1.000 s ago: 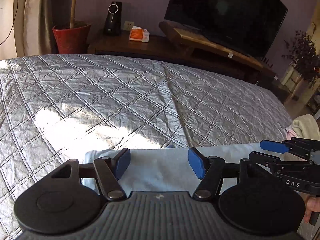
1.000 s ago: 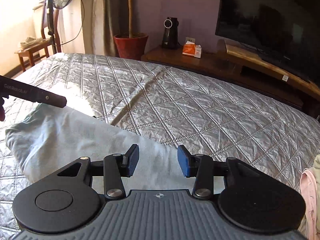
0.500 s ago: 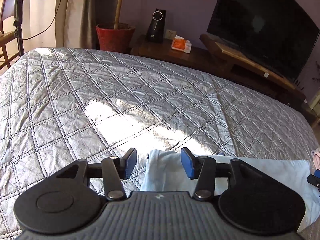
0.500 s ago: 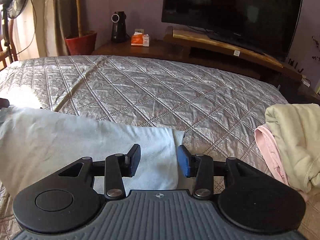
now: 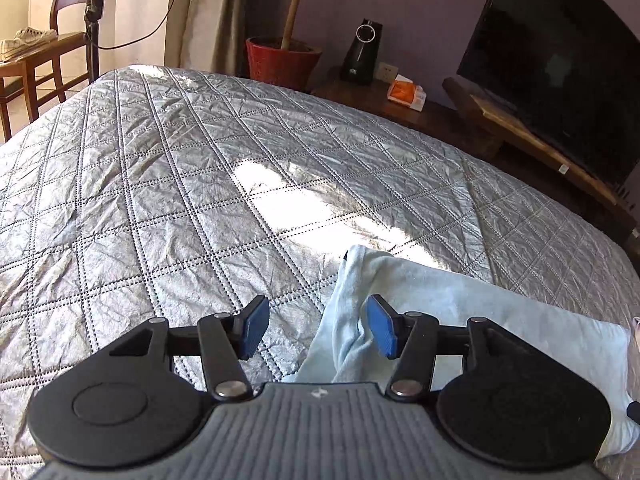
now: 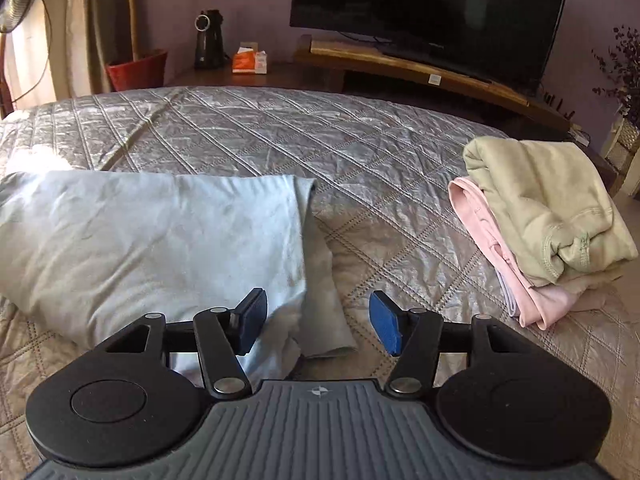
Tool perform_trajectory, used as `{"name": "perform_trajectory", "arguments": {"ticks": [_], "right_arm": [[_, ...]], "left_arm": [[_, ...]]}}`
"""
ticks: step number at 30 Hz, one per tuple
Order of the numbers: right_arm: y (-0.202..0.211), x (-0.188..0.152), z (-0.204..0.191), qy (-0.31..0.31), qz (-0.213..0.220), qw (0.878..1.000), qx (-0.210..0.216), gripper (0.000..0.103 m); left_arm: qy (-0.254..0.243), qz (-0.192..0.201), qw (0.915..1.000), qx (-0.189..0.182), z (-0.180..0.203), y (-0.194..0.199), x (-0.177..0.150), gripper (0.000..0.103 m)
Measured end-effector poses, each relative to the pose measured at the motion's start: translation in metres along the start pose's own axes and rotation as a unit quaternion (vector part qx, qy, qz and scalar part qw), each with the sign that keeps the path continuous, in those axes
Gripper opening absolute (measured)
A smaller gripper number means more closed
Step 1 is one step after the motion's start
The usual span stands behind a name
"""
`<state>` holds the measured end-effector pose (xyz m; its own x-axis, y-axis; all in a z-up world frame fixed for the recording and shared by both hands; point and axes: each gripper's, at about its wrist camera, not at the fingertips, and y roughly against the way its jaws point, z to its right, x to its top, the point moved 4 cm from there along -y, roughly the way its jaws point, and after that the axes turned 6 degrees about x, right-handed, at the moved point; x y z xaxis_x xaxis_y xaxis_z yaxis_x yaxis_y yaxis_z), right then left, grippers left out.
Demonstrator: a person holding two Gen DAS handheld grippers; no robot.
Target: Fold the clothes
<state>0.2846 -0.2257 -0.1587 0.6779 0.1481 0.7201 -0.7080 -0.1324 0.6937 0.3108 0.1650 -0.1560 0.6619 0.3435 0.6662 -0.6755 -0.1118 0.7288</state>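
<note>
A light blue garment (image 6: 152, 232) lies flat on the silver quilted bed (image 6: 340, 136), folded into a long strip. In the left wrist view its left end (image 5: 460, 300) reaches under my left gripper (image 5: 316, 330), which is open with the garment's edge between the blue pads. My right gripper (image 6: 318, 322) is open over the garment's right end, where a folded flap hangs toward me. Neither gripper holds anything.
A stack of folded clothes, a pale green top (image 6: 548, 204) over a pink one (image 6: 504, 256), sits on the bed's right side. Beyond the bed stand a TV (image 6: 432, 12) on a wooden stand, a red plant pot (image 5: 282, 62), and a chair (image 5: 36, 64) at the left.
Both grippers have swung apart to the garment's two ends: the left view has turned left, the right view right, bringing the folded stack into sight. Both jaws stay open.
</note>
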Motion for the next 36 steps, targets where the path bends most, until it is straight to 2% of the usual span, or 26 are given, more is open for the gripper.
{"name": "perform_trajectory", "arguments": {"ticks": [2, 4, 6, 8, 10, 12, 13, 17, 21, 24, 27, 30, 32, 36], "right_arm": [[0.003, 0.006, -0.028, 0.021, 0.016, 0.999, 0.04, 0.058], [0.001, 0.011, -0.053, 0.024, 0.026, 0.996, 0.08, 0.057], [-0.006, 0.013, -0.074, 0.026, 0.025, 0.993, 0.108, 0.057], [-0.009, 0.014, -0.083, 0.03, 0.026, 0.993, 0.114, 0.058], [-0.011, 0.015, -0.088, 0.033, 0.029, 0.992, 0.117, 0.059], [-0.013, 0.016, -0.093, 0.036, 0.032, 0.992, 0.12, 0.059], [-0.014, 0.017, -0.095, 0.037, 0.033, 0.991, 0.122, 0.059], [-0.017, 0.019, -0.105, 0.043, 0.039, 0.99, 0.128, 0.063], [-0.021, 0.021, -0.115, 0.049, 0.044, 0.989, 0.135, 0.063], [-0.023, 0.021, -0.122, 0.064, 0.047, 0.987, 0.137, 0.065], [-0.037, 0.015, -0.12, 0.06, 0.005, 0.989, 0.132, 0.063], [-0.032, 0.022, -0.115, 0.04, 0.03, 0.989, 0.139, 0.062], [-0.03, 0.027, -0.116, 0.032, 0.046, 0.988, 0.145, 0.062], [-0.034, 0.032, -0.121, 0.026, 0.051, 0.987, 0.148, 0.062]], "left_arm": [[0.015, 0.001, 0.9998, 0.01, 0.005, 0.014, -0.007, 0.067], [0.024, -0.003, 0.9994, 0.026, 0.011, 0.027, -0.016, 0.069], [0.031, -0.006, 0.9992, 0.023, 0.018, 0.035, -0.027, 0.07], [0.04, -0.011, 0.999, 0.018, 0.025, 0.043, -0.039, 0.079], [0.071, -0.029, 0.997, 0.009, 0.027, 0.045, -0.048, 0.083], [0.109, -0.048, 0.9928, 0.001, 0.025, 0.045, -0.054, 0.081], [0.127, -0.046, 0.9908, 0.007, 0.022, 0.049, -0.056, 0.076], [0.165, -0.033, 0.9857, 0.012, 0.015, 0.056, -0.058, 0.081], [0.238, -0.075, 0.9677, -0.034, 0.006, 0.031, -0.064, 0.081], [0.267, -0.068, 0.9604, -0.044, 0.002, 0.02, -0.061, 0.084], [0.306, -0.063, 0.9475, -0.066, -0.004, 0.011, -0.057, 0.084], [0.337, -0.054, 0.9363, -0.083, -0.009, 0.005, -0.054, 0.091], [0.345, -0.05, 0.933, -0.089, -0.008, 0.003, -0.053, 0.096], [0.348, -0.045, 0.931, -0.099, -0.005, 0.0, -0.056, 0.096]]}}
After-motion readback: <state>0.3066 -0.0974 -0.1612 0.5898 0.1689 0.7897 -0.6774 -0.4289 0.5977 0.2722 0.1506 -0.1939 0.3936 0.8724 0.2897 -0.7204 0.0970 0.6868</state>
